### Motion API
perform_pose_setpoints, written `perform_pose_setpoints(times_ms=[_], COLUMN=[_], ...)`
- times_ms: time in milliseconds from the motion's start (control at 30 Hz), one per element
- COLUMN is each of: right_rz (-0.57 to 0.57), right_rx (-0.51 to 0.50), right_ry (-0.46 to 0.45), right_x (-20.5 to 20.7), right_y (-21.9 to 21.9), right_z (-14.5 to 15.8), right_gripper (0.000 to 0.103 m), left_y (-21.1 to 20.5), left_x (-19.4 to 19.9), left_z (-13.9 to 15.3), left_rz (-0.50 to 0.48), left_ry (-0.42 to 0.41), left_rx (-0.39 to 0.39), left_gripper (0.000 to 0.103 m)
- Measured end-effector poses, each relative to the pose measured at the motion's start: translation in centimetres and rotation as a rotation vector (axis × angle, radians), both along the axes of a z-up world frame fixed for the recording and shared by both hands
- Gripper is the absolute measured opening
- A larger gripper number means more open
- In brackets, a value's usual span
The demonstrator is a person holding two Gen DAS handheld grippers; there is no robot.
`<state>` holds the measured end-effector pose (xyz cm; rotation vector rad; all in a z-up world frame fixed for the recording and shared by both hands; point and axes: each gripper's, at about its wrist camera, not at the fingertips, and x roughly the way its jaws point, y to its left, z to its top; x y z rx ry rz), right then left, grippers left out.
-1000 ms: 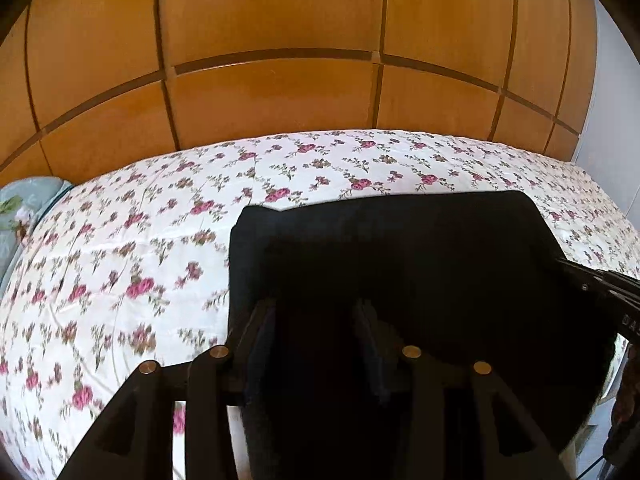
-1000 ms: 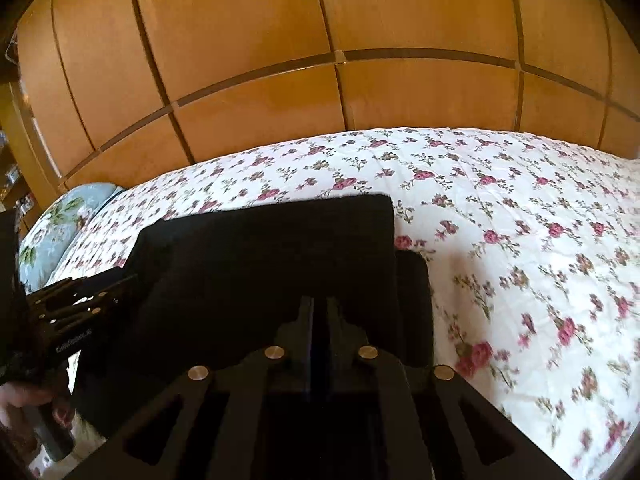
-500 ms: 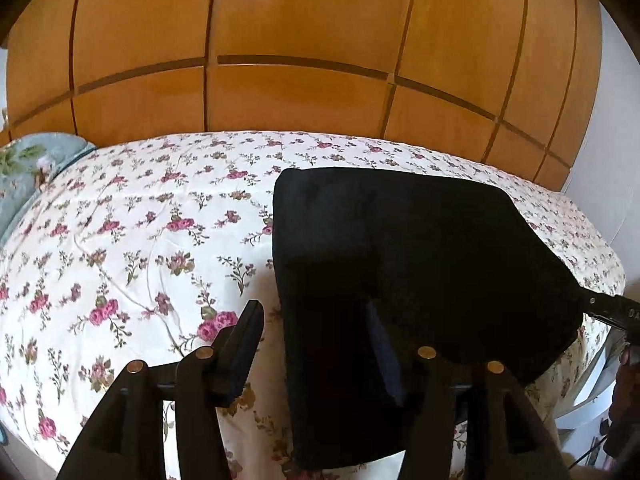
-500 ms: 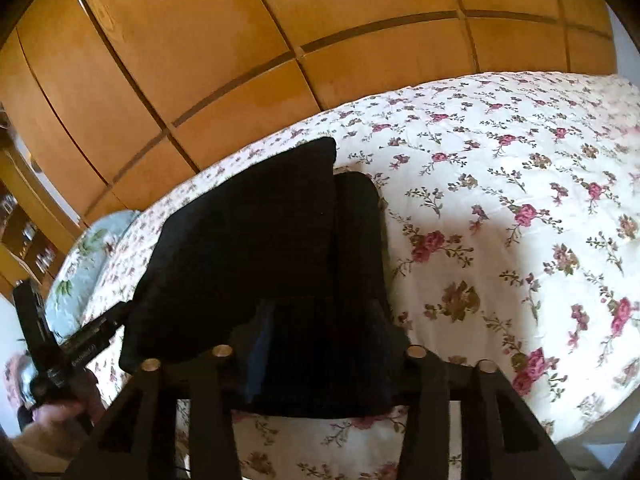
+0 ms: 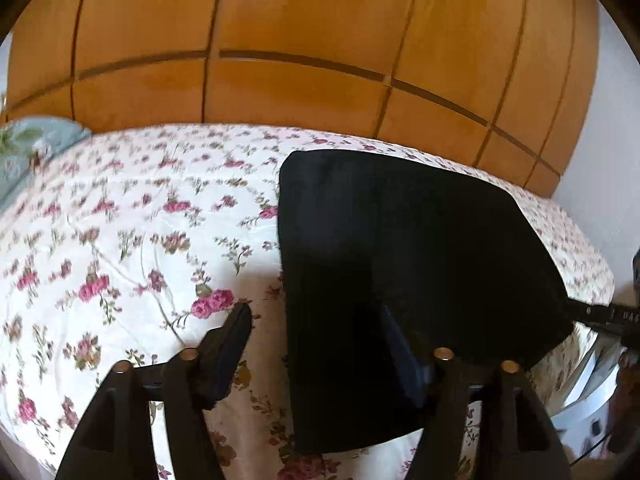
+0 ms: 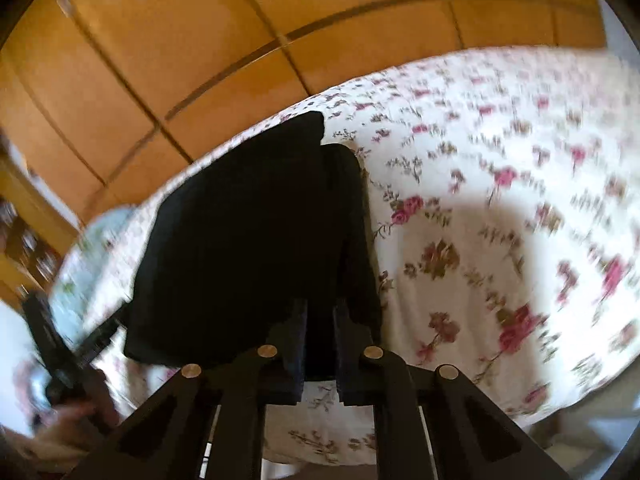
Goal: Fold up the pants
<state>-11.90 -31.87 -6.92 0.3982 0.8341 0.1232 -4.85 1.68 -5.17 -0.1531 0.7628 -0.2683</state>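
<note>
The black pants lie folded into a flat block on the flowered bedsheet, near the bed's front edge. My left gripper is open, its left finger over the sheet and its right finger over the pants' near left corner, holding nothing. In the right wrist view the pants show as two stacked layers. My right gripper has its fingers close together with a narrow gap, at the pants' near edge; no cloth shows between them.
A wooden panelled wardrobe stands behind the bed. A light blue pillow lies at the far left. The sheet stretches right of the pants. The other gripper shows at the frame edges.
Both grippers have let go of the pants and pulled back toward the bed's front edge. The left gripper opened; the right opened, then narrowed again. The pants now rest flat.
</note>
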Motion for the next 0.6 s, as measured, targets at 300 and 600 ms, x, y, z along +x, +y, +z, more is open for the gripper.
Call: perform_pose_setpoints(times_ms=[300,600], right_rz=[0.010,0.166], right_rx=[-0.193,-0.299], right_ry=[-0.150,-0.153], right_x=[0.3,7.7], right_y=[1.4,6.9], right_z=[5.0,5.2], right_gripper=[0.021,0.021], left_y=[2.0,-1.6], left_x=[0.7,6.1], left_z=[1.9,1.9], left_rz=[0.025,-0.040], left_ry=[-0.024,0.030], left_rx=[-0.097,0.005], left_gripper=[0.069,0.069])
